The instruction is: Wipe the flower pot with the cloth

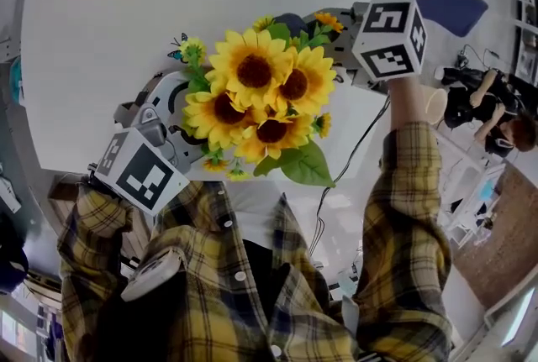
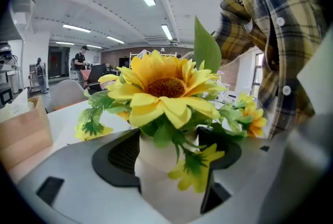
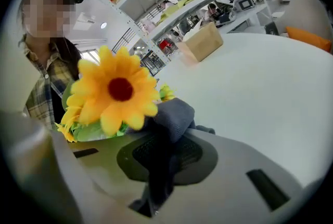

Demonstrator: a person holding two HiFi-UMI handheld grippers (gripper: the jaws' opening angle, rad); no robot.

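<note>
Clamping the pot (image 2: 156,176) in the left tool (image 2: 171,158), just below the flowers (image 1: 256,96), probably to steady it for wiping. Pinching the cloth (image 3: 174,114) tight in the right tool (image 3: 166,158), at 1 o'clock of the flowers, near the pot's far side. Working close to the bench's (image 1: 126,33) 6 o'clock edge, with open room toward 12 o'clock.

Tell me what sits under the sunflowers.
Under the sunflowers sits a white pot, clamped between the pads of the left claw. In the head view the blooms cover it completely; its base is hidden too.
</note>
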